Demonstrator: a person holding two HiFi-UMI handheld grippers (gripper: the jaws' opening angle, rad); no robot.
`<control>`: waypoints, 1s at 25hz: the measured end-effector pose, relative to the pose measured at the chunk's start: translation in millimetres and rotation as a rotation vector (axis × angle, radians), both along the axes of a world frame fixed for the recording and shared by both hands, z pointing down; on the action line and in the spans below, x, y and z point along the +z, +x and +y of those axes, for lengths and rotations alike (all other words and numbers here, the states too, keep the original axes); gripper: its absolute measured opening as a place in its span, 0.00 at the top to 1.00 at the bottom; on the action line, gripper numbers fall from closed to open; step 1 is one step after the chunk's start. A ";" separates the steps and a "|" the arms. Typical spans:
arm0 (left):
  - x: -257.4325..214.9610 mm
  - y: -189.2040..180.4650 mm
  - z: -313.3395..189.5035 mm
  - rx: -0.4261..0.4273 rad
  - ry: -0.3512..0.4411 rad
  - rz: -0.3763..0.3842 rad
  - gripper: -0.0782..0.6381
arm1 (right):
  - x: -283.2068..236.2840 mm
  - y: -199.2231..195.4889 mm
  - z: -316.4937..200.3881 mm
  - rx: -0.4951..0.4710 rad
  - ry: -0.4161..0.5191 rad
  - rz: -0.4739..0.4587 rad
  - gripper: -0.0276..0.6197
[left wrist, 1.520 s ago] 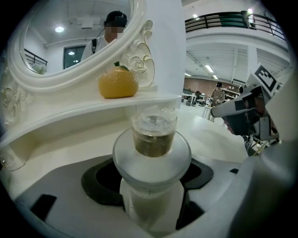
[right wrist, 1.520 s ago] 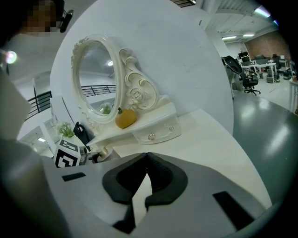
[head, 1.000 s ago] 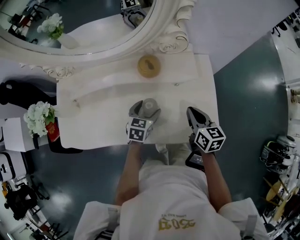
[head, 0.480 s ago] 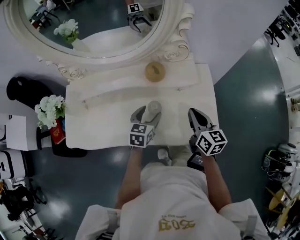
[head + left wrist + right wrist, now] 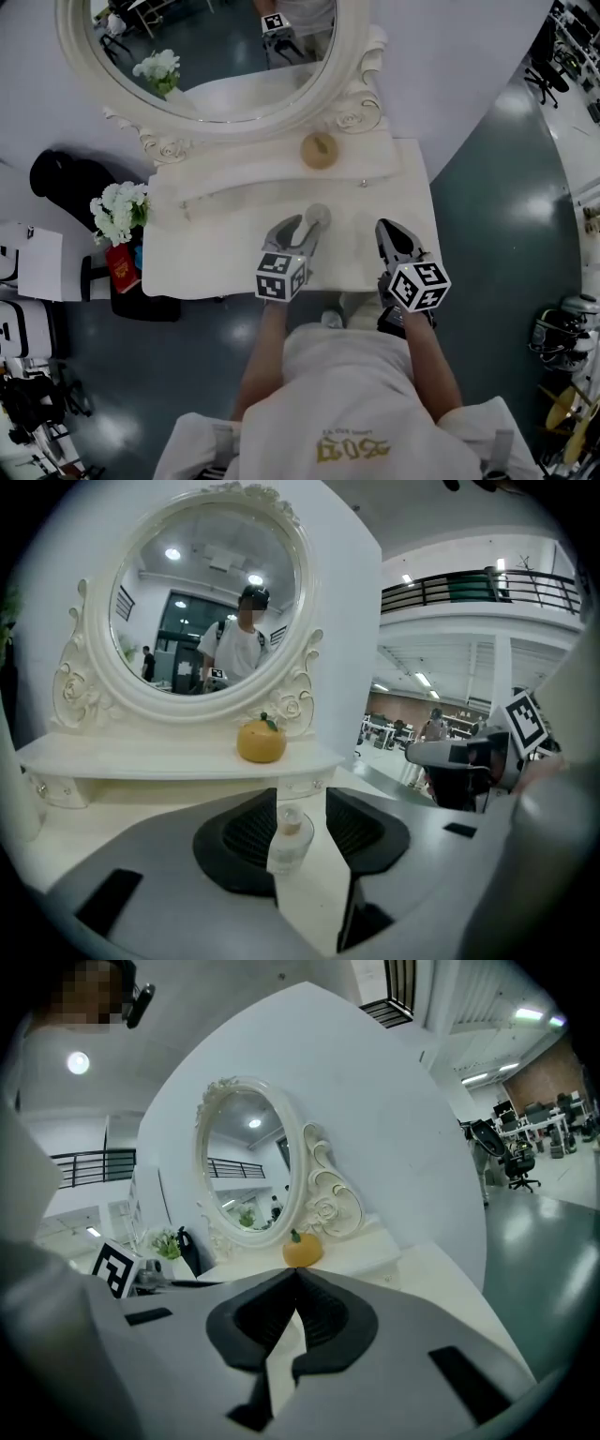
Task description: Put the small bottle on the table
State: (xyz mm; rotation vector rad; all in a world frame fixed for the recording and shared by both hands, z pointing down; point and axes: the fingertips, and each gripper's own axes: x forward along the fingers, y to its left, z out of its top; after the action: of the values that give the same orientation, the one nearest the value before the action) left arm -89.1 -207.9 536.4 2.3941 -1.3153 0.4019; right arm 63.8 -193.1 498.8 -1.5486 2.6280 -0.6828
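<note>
1. Standing upright on the white bench [image 5: 216,264], the small bottle [image 5: 289,844] was clear, had a pale cap and sat near the middle of the top.
2. Seen along the left hand-held gripper [image 5: 302,801], it showed through the gap between the two dark pads [image 5: 244,836], and the pads did not press on it.
3. That hand-held gripper's jaws stood at a narrow gap and had just been closing, with the bottle in line between them but free.
4. In the head view the bottle stood just past the left hand-held gripper's tips, nearer its right finger.
5. The right hand-held gripper [image 5: 297,1277] hung well to the right of the bottle, over the bench's front part, with its jaws together at the tips.
6. Behind the bottle ran a raised shelf [image 5: 141,757], and on it sat a small orange fruit [image 5: 261,742] with a green stem.
7. Above the shelf rose an oval mirror [image 5: 220,56] in an ornate white frame, which reflected a person in a white top.
8. Off the bench's left end were white flowers [image 5: 120,208], with a red packet [image 5: 123,267] just below them in the head view.
</note>
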 end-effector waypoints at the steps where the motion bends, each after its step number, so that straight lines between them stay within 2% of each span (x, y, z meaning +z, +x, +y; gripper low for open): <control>1: -3.5 -1.8 0.2 -0.004 0.013 0.000 0.65 | 1.3 -1.5 1.4 0.000 -0.006 0.013 0.94; 3: -9.4 -5.8 0.8 -0.022 0.039 -0.007 0.71 | 1.9 -3.4 4.4 0.000 -0.010 0.025 0.94; 5: -13.7 -10.2 2.1 -0.045 0.066 -0.028 0.84 | 1.0 -5.8 8.0 -0.004 -0.007 0.024 0.94; 6: -15.1 -11.6 2.8 -0.052 0.076 -0.038 0.87 | 0.0 -7.2 9.4 -0.008 -0.005 0.022 0.94; 12: -14.2 -14.1 5.3 -0.044 0.065 -0.035 0.87 | 0.5 -14.0 10.2 -0.021 -0.008 0.032 0.94; 18: -14.3 -14.9 5.5 -0.031 0.039 0.030 0.87 | 1.5 -17.0 7.6 -0.025 -0.019 0.048 0.94; 25: -12.8 -12.5 6.5 -0.016 0.037 0.051 0.87 | 4.5 -21.3 10.2 -0.040 -0.025 0.044 0.94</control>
State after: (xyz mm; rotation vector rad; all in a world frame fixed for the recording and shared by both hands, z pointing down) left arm -101.6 -201.4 523.6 2.4065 -1.3291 0.3118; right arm 42.5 -182.9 503.3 -1.5388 2.6991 -0.6939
